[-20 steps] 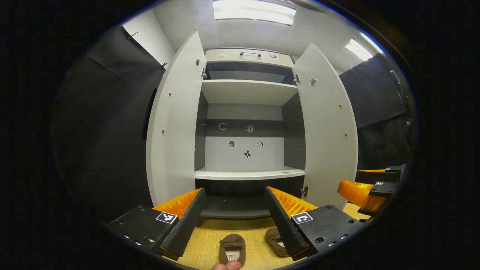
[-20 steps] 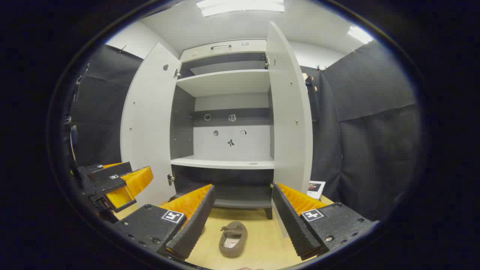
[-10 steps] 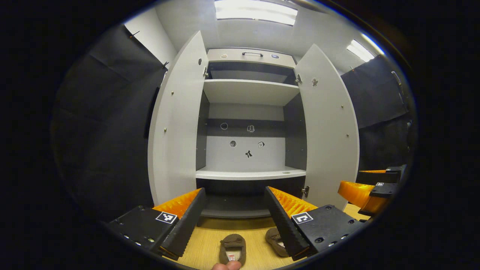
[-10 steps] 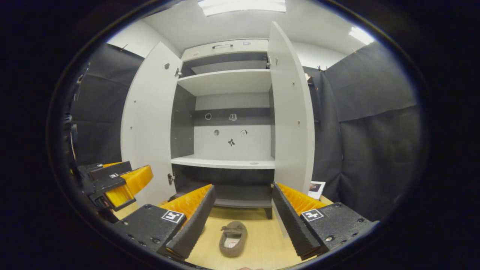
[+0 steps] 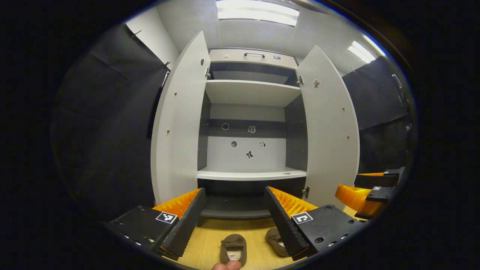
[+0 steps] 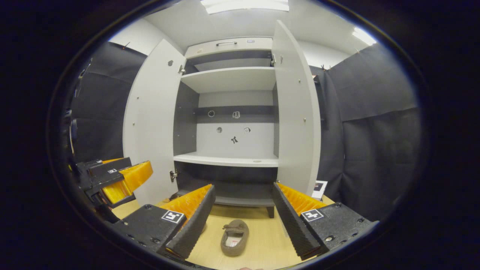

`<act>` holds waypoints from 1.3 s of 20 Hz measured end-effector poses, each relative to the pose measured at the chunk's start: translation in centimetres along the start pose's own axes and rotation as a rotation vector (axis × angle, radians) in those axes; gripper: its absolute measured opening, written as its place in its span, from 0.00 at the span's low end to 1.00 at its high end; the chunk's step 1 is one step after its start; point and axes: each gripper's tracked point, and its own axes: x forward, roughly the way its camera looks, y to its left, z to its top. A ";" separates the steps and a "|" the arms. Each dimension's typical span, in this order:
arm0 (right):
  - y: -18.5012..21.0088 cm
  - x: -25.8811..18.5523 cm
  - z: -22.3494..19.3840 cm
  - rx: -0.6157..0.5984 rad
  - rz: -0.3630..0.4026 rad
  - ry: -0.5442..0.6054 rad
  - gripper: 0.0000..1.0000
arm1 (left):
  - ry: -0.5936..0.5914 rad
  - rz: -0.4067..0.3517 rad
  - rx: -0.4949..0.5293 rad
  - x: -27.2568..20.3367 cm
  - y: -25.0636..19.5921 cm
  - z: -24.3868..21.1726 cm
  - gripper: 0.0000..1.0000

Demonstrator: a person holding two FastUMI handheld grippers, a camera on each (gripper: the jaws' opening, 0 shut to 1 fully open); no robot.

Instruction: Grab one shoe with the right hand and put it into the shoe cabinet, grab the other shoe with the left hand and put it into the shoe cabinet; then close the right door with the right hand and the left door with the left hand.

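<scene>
Two brown slippers lie on the wooden floor in front of the open white shoe cabinet [image 5: 249, 174]. In the left gripper view one slipper [image 5: 233, 251] lies between my fingers and the other slipper [image 5: 275, 240] is half hidden by one finger. My left gripper [image 5: 234, 191] is open, above the floor, holding nothing. In the right gripper view a slipper [image 6: 234, 238] lies below my open right gripper [image 6: 243, 186], which is also empty. The left door [image 5: 180, 123] and right door [image 5: 330, 127] stand wide open. The right gripper [image 5: 369, 191] hovers beside the right door, the left gripper [image 6: 116, 180] beside the left door [image 6: 150, 123].
The cabinet has a low dark bottom compartment [image 5: 234, 206], two white shelves above it and a top drawer with a handle [image 5: 254, 55]. A small card [image 6: 318, 189] leans by the cabinet's right foot. Black cloth walls stand on both sides. A fingertip [image 5: 225, 265] shows at the bottom edge.
Both grippers drift slightly and stay open. The right gripper has tilted a little toward the floor and shifted left, so the slipper sits higher between its fingers. The slippers have not moved.
</scene>
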 end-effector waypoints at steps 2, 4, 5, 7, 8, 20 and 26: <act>0.6 0.6 -1.2 0.001 0.022 0.044 0.98 | 0.004 0.001 0.002 -0.1 0.2 -0.1 0.95; 1.2 1.3 -2.7 0.001 0.040 0.090 0.99 | 0.005 0.005 0.003 -0.2 0.4 -0.1 0.95; 1.5 1.8 -3.5 -0.002 0.049 0.111 0.99 | 0.006 0.009 0.002 -0.2 0.7 -0.2 0.95; 2.2 2.8 -5.6 -0.013 0.070 0.164 0.98 | 0.011 0.012 -0.002 -0.3 0.9 -0.3 0.95; 2.5 3.4 -6.6 -0.015 0.082 0.188 0.99 | 0.014 0.016 -0.003 -0.4 1.0 -0.4 0.95; 5.9 9.1 -22.2 -0.019 0.165 0.522 0.99 | 0.027 0.062 0.000 -0.6 3.5 -0.8 0.95; 5.4 10.8 -28.1 -0.031 0.128 0.654 0.94 | 0.034 0.081 0.007 -0.6 4.4 -1.1 0.95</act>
